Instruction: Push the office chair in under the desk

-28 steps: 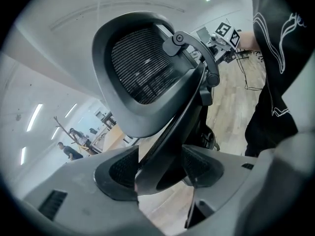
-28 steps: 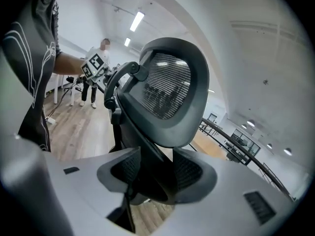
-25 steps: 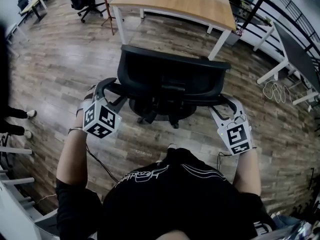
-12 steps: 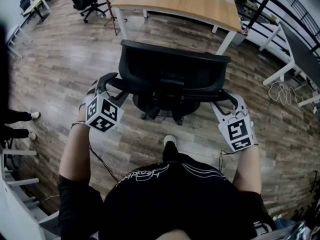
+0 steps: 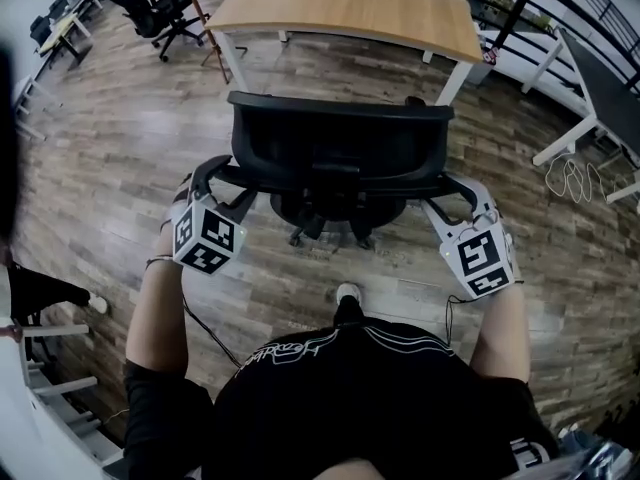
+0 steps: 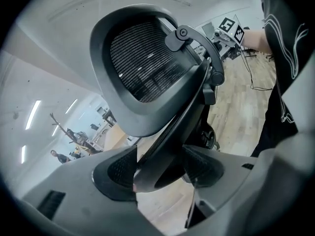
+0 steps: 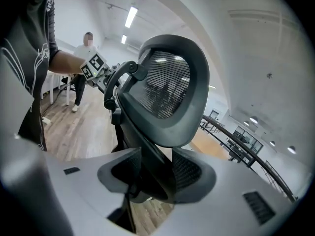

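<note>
The left tool (image 5: 220, 183) clenches the left arm bar (image 6: 170, 141) of the office chair (image 5: 340, 148) between its pads, and the right tool (image 5: 462, 200) is clamped the same way on the right arm bar (image 7: 147, 154). The chair's back stands between the two tools; the table (image 5: 350, 8) lies just beyond them, and the seat perhaps has not reached under it

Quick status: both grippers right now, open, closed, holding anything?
Left gripper: closed on the left armrest of the office chair.
Right gripper: closed on its right armrest.
</note>
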A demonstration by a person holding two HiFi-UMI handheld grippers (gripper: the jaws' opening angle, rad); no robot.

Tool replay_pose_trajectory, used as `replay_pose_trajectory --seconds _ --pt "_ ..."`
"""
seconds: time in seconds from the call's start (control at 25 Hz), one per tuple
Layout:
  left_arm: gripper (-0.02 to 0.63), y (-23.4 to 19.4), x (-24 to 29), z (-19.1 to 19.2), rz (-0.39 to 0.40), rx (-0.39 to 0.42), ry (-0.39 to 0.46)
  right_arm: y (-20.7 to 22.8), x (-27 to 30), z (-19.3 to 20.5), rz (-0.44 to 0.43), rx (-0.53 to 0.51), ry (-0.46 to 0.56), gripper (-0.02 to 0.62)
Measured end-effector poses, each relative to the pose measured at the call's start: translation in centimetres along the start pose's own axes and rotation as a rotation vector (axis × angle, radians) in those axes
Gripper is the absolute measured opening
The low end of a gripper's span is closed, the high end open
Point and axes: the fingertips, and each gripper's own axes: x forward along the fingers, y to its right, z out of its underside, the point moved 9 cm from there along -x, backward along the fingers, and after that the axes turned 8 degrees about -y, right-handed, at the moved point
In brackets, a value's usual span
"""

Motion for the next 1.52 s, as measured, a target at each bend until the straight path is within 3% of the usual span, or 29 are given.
replay_pose_trajectory --seconds 0.92,1.52 --pt "0.274 -9.2 12.3 -5.7 -0.052 -0.013 0.009 12.6 11.4 -1.8 -0.014 -0.008 -0.005 0.212" --pt "0.273 -14.9 18.0 -7.5 -0.032 0.026 -0.009 16.6 16.5 -3.6 0.004 0.014 -0.004 0.212"
